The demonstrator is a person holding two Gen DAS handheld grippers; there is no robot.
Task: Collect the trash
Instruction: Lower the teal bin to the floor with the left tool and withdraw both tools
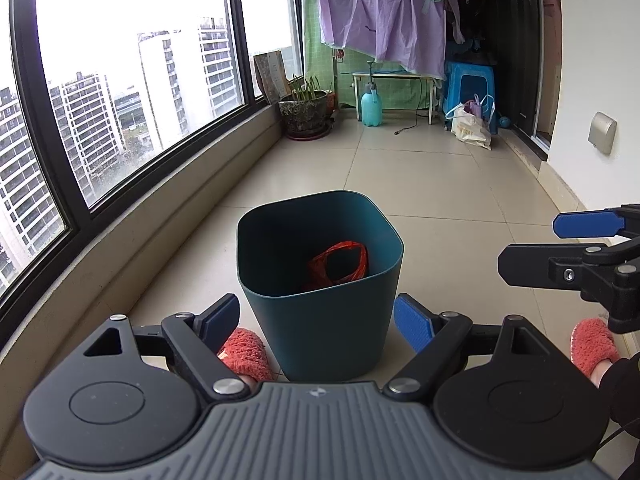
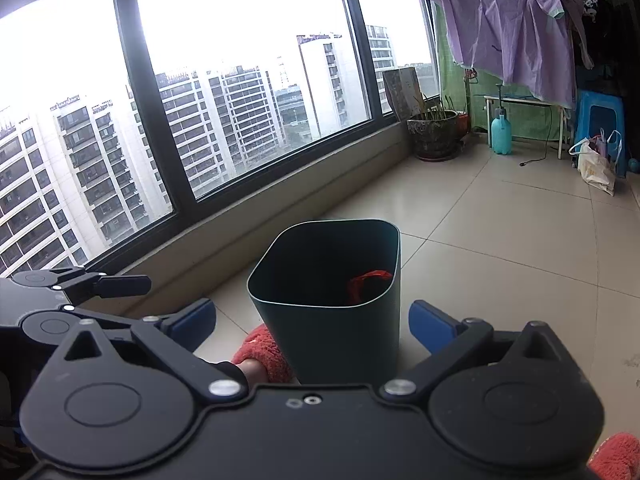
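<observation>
Left wrist view only: wall plate on the white wall at right, second fuzzy coral slipper at the right edge, right gripper seen side-on, one blue pad above one black finger, spread apart, nothing between. Right wrist view only: more window with tower blocks, left gripper poking in at lower left. Both views: dark teal bin, smooth plastic, rounded-square mouth tapering down, standing upright on glossy beige floor tiles near the window ledge. Inside, low against the far right wall: crumpled red plastic bag, thin and shiny; left view shows its looped opening, right view only a sliver. Left gripper open wide, blue ribbed pads either side of the bin in frame, closer to camera than the bin, not touching, holding nothing. Right gripper likewise open wide and empty, bin framed between pads, just ahead. Fuzzy slipper just left of the bin base. Background: lilac sheet hanging, potted plant, pale blue sprayer, blue stool.
</observation>
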